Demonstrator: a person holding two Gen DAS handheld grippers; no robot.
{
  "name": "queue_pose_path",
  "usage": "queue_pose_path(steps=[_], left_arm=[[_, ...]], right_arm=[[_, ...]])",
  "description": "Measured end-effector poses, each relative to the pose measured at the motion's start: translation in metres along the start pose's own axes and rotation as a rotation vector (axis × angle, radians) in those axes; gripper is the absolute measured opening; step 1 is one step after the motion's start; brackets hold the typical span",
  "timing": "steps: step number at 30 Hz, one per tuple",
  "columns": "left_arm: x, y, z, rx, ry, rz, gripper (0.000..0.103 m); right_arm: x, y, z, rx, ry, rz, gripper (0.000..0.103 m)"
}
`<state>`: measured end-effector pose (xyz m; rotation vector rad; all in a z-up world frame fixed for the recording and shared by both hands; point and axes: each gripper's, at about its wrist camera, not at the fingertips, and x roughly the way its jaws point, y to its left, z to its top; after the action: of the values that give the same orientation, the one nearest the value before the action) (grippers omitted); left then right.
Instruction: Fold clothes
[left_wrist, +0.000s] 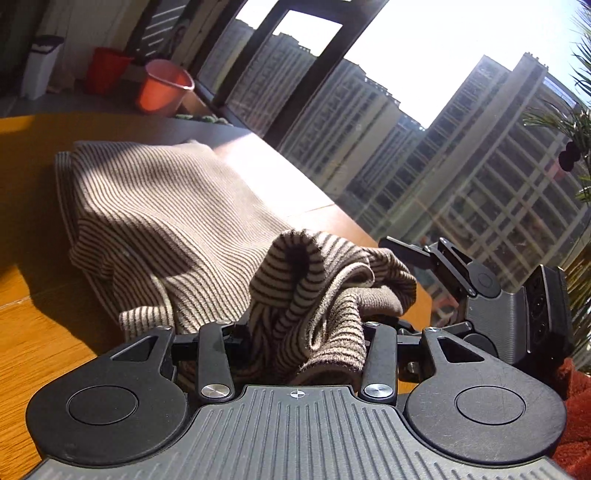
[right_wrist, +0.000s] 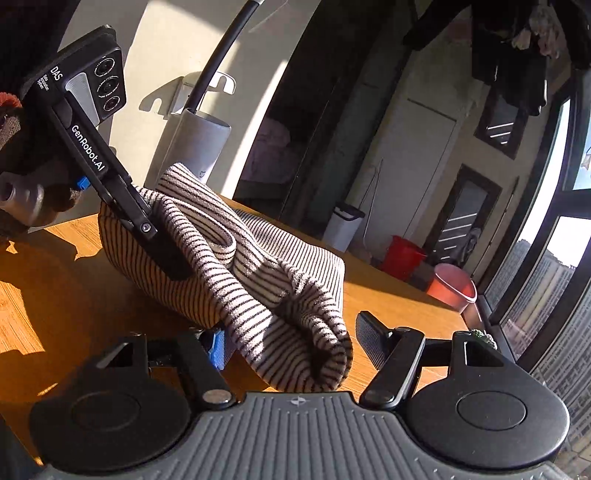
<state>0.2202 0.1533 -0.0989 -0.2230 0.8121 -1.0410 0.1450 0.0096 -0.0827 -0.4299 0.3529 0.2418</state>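
A striped knit top (left_wrist: 155, 206) lies bunched on the wooden worktop (left_wrist: 40, 332) in strong sunlight, its far part spread flat and its near end gathered up into folds. The left tool (left_wrist: 301, 343) is clamped on that near end, with a thick wad of the striped cloth crammed between its fingers. From the right wrist view the same tool (right_wrist: 162, 243) reaches down into the cloth from the upper left. The right tool (right_wrist: 295, 343) stands wide open, its ribbed right finger (right_wrist: 371, 341) clear of the cloth, while a rolled fold of the top (right_wrist: 325, 347) lies between its fingers over the worktop (right_wrist: 388, 295). An orange bucket (left_wrist: 166, 90) stands on the floor by the window.
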Motion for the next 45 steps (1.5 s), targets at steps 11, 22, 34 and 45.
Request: queue_pose_path(steps=[11, 22, 34, 45], left_arm=[[-0.003, -0.042, -0.016, 0.037, 0.027, -0.046, 0.046], [0.000, -0.063, 0.016, -0.008, 0.012, -0.214, 0.046], [0.033, 0.062, 0.071, -0.302, -0.052, -0.089, 0.046], [0.069, 0.097, 0.090, -0.362, -0.072, -0.018, 0.069]], right_arm=[[-0.085, -0.023, -0.019, 0.249, 0.000, 0.127, 0.028], [-0.094, -0.095, 0.024, 0.315, -0.040, 0.222, 0.028], [0.121, -0.143, 0.052, 0.488, 0.076, 0.368, 0.027], [0.189, -0.168, -0.018, 0.892, 0.188, 0.425, 0.035]])
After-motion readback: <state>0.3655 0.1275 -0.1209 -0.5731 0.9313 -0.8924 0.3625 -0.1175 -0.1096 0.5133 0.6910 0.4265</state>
